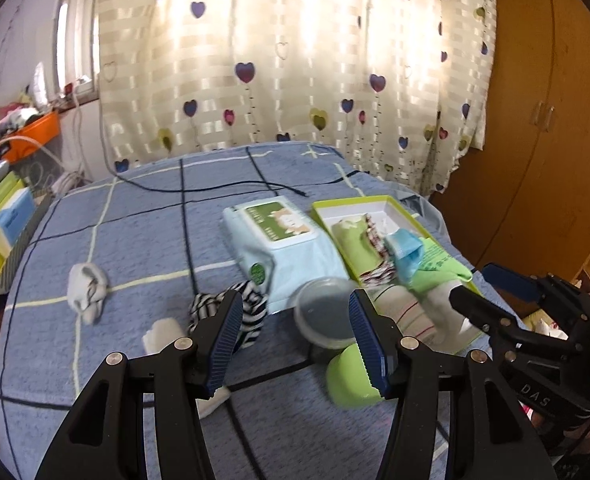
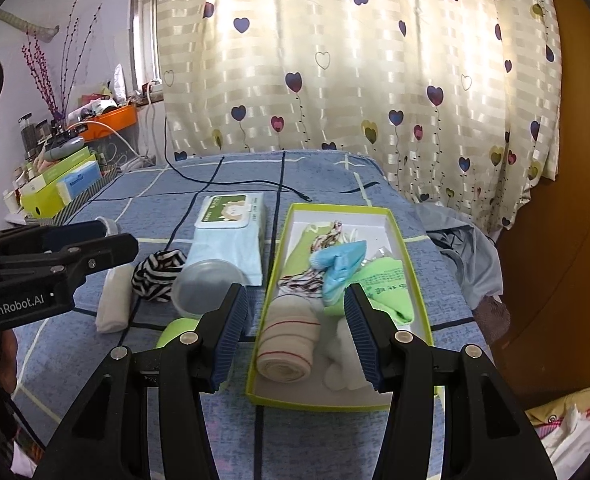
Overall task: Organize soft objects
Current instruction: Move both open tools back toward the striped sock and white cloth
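A green-rimmed box [image 2: 319, 403] lies on the blue checked bed. It holds a rolled beige sock with red stripes [image 2: 291, 340], a white sock [image 2: 343, 356], a blue sock [image 2: 339, 264] and a green cloth [image 2: 387, 284]. My right gripper [image 2: 295, 294] hovers open over the box's near end with nothing between its fingers. Left of the box lie a striped black-and-white sock [image 1: 247, 312], a white sock [image 1: 163, 338] and, farther left, a grey-white sock [image 1: 87, 288]. My left gripper [image 1: 297, 300] stands open and empty above the striped sock and a clear tub [image 1: 323, 316].
A wet-wipes pack [image 1: 279, 240] lies beside the box, and a green roll [image 1: 351, 376] sits near the tub. A black cable [image 1: 215, 189] crosses the bed's far part. Cluttered boxes [image 2: 55, 188] stand at the left, a wooden wardrobe [image 1: 535, 120] at the right.
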Demonstrator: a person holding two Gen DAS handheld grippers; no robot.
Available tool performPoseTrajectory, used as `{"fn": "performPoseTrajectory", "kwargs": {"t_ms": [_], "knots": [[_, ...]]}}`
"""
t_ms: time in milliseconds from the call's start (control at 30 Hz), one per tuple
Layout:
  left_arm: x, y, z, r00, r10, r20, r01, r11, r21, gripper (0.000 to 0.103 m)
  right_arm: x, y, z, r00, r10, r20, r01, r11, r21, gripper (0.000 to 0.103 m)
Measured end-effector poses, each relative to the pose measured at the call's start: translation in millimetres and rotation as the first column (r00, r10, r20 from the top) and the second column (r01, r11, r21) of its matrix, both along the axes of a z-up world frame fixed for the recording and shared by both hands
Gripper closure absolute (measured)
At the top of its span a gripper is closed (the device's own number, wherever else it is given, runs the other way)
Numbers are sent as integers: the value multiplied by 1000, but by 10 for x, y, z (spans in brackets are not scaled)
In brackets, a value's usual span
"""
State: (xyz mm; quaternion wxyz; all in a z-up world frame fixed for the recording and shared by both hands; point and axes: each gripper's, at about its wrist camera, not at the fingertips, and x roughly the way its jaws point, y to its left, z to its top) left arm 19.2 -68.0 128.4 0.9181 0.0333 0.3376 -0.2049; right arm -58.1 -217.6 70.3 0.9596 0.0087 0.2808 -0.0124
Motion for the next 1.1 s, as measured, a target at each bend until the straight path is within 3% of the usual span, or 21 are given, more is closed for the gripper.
{"fn": "performPoseTrajectory", "kwargs": {"t_ms": [467,1100], "knots": [[-142,601,-176,992,129,-13,-129,992,-5,48,-23,374,-15,998,56,34,-55,998,-28,51],[-202,1203,-450,969,240,-52,-241,971,-5,48,155,862,-206,982,190,-3,-190,981,-34,51]]}}
